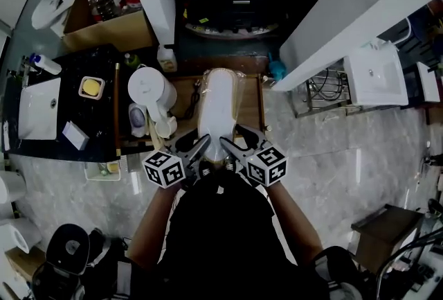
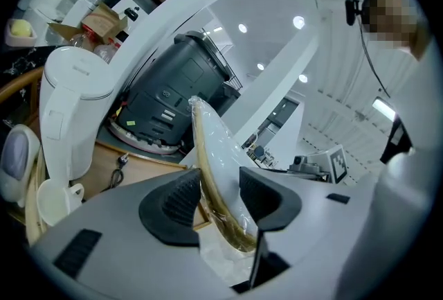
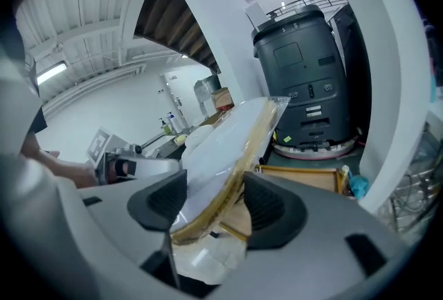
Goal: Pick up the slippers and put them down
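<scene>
- Slippers, a white pair with tan soles wrapped in clear plastic, are held in the air between my two grippers, with the far end pointing away from me.
- Seen from my head, the pair hangs over a wooden tray, clear of its surface.
- My left gripper is clamped on the near end of the pair. In the left gripper view its jaws stand fairly wide, with one ribbed pad on each side of the wrapped slippers.
- My right gripper is clamped on the same end from the other side. In the right gripper view its pads press the sole edge and the plastic.
- The two grippers sit close together, just in front of my chest.
- A white kettle stands just left of the tray, with a small white cup beside it.
- A dark grey machine stands beyond the tray.
- Further left is a black counter with a white sink.
- Pale marble floor spreads to my right.
</scene>
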Demonstrator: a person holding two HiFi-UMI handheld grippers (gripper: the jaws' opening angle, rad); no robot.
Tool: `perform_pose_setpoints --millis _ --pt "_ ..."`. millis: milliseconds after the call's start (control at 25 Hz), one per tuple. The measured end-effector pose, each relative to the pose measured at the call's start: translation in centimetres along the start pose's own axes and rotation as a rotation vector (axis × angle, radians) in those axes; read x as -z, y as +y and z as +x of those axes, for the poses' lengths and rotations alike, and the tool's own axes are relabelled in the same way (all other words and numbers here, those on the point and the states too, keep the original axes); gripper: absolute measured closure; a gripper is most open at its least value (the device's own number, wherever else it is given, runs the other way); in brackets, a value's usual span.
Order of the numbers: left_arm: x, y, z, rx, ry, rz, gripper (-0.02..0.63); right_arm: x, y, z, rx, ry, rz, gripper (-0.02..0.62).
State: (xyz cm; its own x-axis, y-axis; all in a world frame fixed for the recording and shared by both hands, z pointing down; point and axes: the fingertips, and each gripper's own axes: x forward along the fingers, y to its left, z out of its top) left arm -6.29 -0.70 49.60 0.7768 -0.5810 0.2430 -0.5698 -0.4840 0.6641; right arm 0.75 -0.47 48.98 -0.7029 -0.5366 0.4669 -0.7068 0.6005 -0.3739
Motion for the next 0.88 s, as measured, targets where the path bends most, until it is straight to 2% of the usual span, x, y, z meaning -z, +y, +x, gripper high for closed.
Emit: perform_pose_setpoints --millis 440,880 --pt "-1.0 -2.5 -2.1 0.042 -0.029 0.053 0.428 -0.8 2.3 -1.8 0.014 -0.07 -0.016 0.339" --pt "-2.0 -3.7 -2.5 0.077 -0.053 0.053 0.44 -2.5 3.3 -3.0 0.031 -0.138 -0.043 0.339"
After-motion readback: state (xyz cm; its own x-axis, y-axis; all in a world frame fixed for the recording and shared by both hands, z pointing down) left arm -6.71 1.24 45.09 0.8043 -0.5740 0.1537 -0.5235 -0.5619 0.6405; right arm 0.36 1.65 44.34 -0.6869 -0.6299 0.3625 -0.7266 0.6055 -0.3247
